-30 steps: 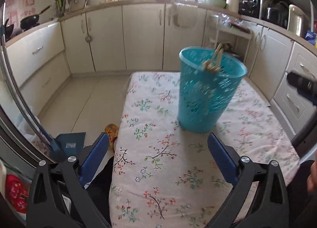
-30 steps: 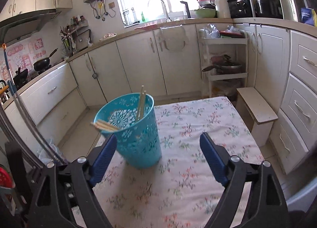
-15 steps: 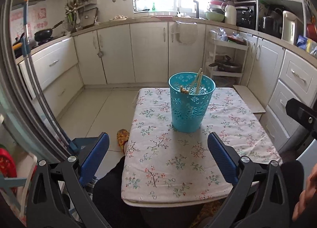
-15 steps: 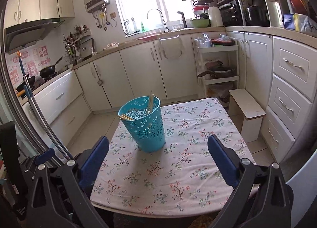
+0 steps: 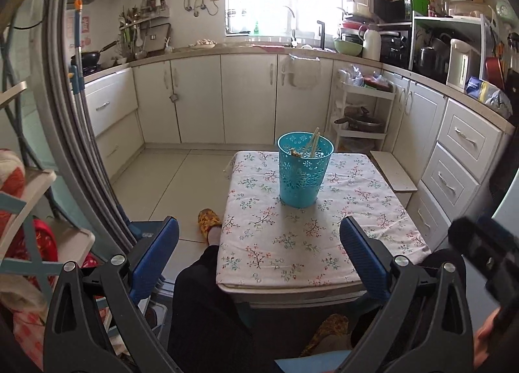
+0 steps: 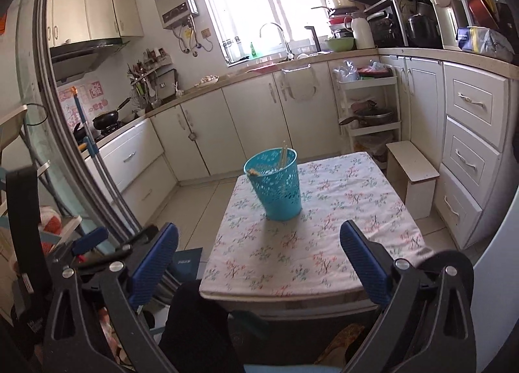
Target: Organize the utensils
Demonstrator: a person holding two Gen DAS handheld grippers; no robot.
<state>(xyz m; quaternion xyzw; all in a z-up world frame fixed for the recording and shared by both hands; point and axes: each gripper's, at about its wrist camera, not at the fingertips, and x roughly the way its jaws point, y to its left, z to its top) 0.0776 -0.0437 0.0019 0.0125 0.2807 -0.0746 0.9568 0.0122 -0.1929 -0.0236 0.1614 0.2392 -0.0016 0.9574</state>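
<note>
A teal perforated basket [image 5: 305, 170] stands upright on a small table with a floral cloth [image 5: 311, 236]. Wooden chopsticks [image 5: 312, 145] lean inside it. It also shows in the right wrist view [image 6: 275, 189], with the chopsticks [image 6: 283, 154] sticking above its rim. My left gripper [image 5: 259, 243] is open and empty, held back from the table's near edge. My right gripper [image 6: 259, 249] is open and empty, also back from the near edge of the table [image 6: 324, 243].
White kitchen cabinets [image 5: 246, 97] line the back and right walls. A white rolling rack [image 5: 363, 113] and a small white stool [image 6: 412, 175] stand right of the table. A person's dark-clad legs [image 5: 207, 301] are below the table's near edge. A mop handle [image 5: 84, 132] leans at left.
Both grippers have pulled back and up from the table, so the basket looks much smaller and farther. Both stay open and empty.
</note>
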